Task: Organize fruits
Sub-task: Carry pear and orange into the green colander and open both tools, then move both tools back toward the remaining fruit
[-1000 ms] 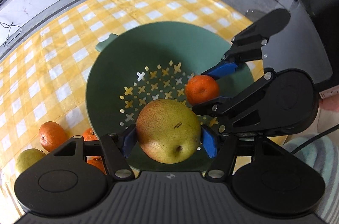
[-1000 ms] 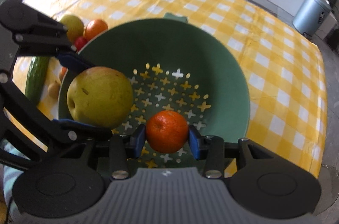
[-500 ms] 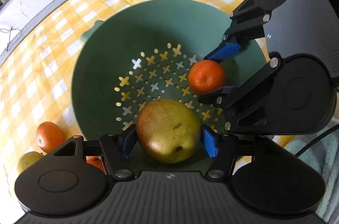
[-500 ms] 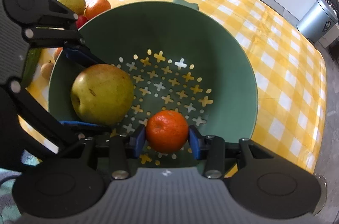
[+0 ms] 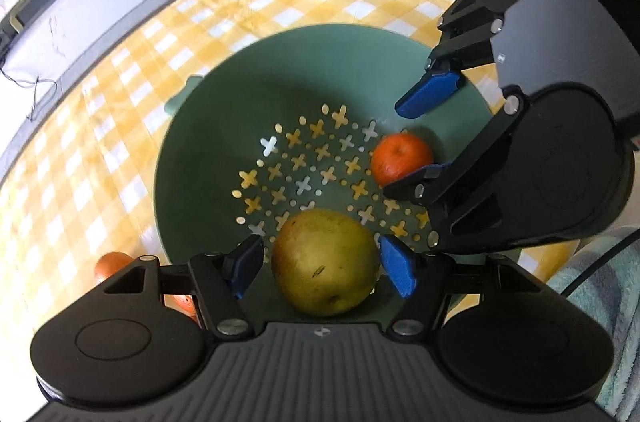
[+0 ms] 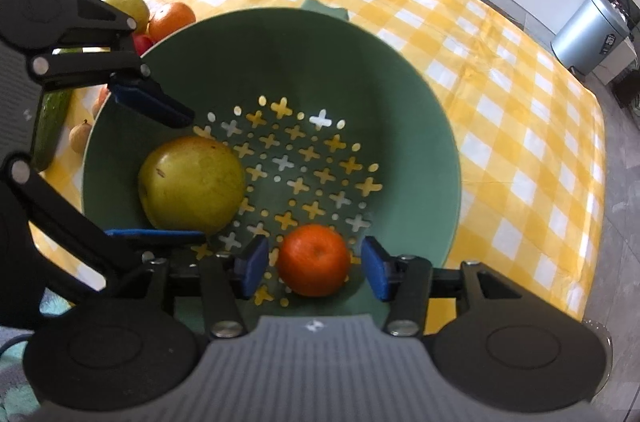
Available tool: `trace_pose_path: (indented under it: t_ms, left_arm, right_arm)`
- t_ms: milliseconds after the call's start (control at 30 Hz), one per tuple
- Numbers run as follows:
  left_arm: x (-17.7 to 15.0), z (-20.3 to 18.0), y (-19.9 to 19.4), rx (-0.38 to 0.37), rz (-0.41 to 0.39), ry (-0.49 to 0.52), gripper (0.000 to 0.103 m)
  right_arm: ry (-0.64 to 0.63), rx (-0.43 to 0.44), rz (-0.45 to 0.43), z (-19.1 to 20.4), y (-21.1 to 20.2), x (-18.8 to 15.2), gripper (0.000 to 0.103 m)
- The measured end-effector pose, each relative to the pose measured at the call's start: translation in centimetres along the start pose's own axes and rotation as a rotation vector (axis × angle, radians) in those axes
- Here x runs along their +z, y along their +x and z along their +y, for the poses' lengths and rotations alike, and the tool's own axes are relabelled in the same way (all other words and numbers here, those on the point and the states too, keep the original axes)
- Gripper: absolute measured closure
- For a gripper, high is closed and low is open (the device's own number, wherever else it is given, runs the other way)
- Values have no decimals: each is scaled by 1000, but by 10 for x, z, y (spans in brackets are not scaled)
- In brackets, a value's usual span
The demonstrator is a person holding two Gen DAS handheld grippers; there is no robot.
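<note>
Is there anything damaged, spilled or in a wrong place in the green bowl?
Nothing stands out. The pear and the orange lie whole inside the green strainer bowl; the pear's dark specks look like ordinary skin marks. Nothing is spilled.

No readable text, labels or numbers anywhere.

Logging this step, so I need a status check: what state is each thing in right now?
Left tongs: open, pads clear of the pear.
Right tongs: open, pads clear of the orange.
Pear: released, resting in the colander.
Orange: released, resting in the colander.
Green colander: upright on the checked cloth.
</note>
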State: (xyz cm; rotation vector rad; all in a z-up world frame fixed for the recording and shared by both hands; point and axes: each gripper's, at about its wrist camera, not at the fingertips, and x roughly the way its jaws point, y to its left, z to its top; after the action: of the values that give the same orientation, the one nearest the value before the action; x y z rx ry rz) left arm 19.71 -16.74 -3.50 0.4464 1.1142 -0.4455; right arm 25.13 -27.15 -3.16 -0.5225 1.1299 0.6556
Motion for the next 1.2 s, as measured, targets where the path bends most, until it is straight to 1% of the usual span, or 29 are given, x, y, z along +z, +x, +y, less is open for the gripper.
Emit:
trace_pose_path:
  t_ms: [67, 133, 167, 233, 367, 500, 600, 700, 800, 933, 1033, 1200]
  left_arm:
    - [0, 1, -6, 0, -15, -9, 25]
    - [-1, 3, -12, -1, -31, -24, 25]
    - [-3, 4, -16, 1, -42, -34, 25]
    - [-7, 8, -24, 3, -66, -53, 25]
    - [-18, 14, -42, 15, -101, -101, 24]
    - [-35, 22, -63, 43, -151, -154, 24]
    - [-47, 30, -78, 49, -179, -188, 24]
    - [-59, 40, -90, 77, -197, -229, 24]
    - [-70, 52, -100, 88, -215, -277, 24]
    - [-90, 70, -114, 103, -247, -338, 24]
    - [-106, 86, -120, 103, -268, -388, 24]
    - [-130, 111, -128, 91, -311, -475, 25]
  right_arm:
    - [-1, -8, -13, 1, -6, 0, 53]
    - [5, -26, -32, 3, -13, -1, 48]
    - [12, -38, -42, 3, -17, -2, 44]
    - [33, -49, -63, 5, -24, -4, 42]
    - [85, -82, -110, 14, -40, -8, 35]
    - [167, -106, -181, 25, -58, -13, 29]
    - [252, -92, -233, 29, -70, -16, 29]
    - [343, -66, -296, 38, -79, -20, 29]
    - [416, -57, -351, 51, -82, -22, 29]
    - [511, -22, -427, 73, -80, -22, 29]
    - [536, -33, -479, 94, -80, -19, 29]
    - [517, -74, -556, 126, -79, -9, 29]
